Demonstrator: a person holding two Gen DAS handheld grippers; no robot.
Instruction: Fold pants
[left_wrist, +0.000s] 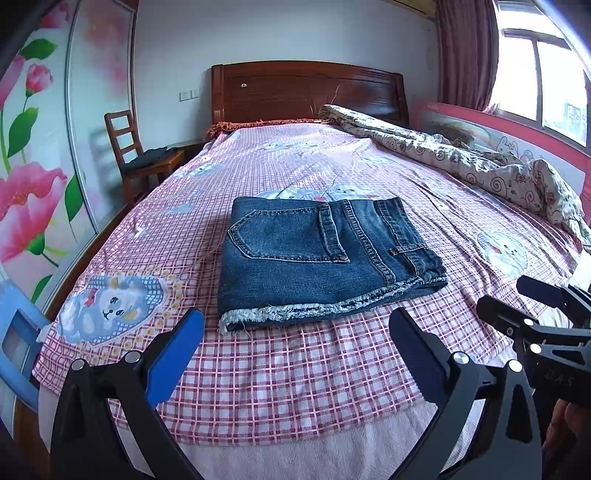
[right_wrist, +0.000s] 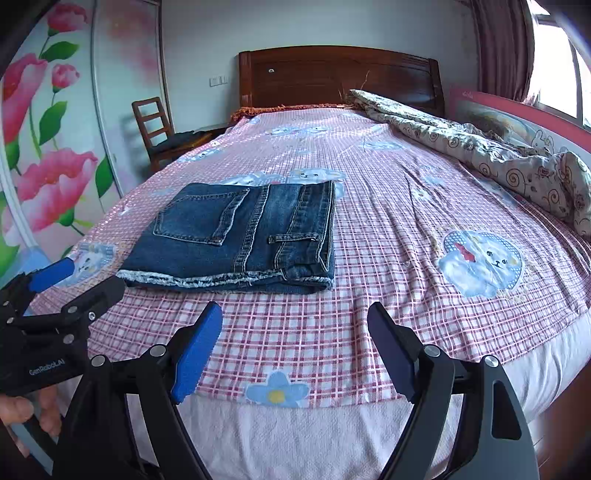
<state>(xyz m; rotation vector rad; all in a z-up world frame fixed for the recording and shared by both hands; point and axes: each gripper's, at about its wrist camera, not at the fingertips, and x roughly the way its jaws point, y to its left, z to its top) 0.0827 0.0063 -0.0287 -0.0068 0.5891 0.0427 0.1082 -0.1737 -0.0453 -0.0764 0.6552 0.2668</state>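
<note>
Grippers wide open (both empty), left gripper (left_wrist: 295, 325), right gripper (right_wrist: 295, 321), clear of folded jeans (left_wrist: 317, 254).

Folded jeans (right_wrist: 240, 236) on a bed (right_wrist: 369, 258), right wrist view

Jeans lie flat on the pink checked sheet, frayed hems nearest. Right gripper (right_wrist: 295, 332) hangs over the sheet's near edge, jaws wide, nothing between them. Left gripper (right_wrist: 85, 277) at left, just beside the jeans. Crumpled quilt (right_wrist: 480, 147) far right; wooden chair (right_wrist: 159, 125) beside the headboard (right_wrist: 332, 77).

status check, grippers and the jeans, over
Left hand-held gripper open, empty. Right hand-held gripper open, empty. Jeans folded flat on the bed, untouched. Nothing in the way.
</note>
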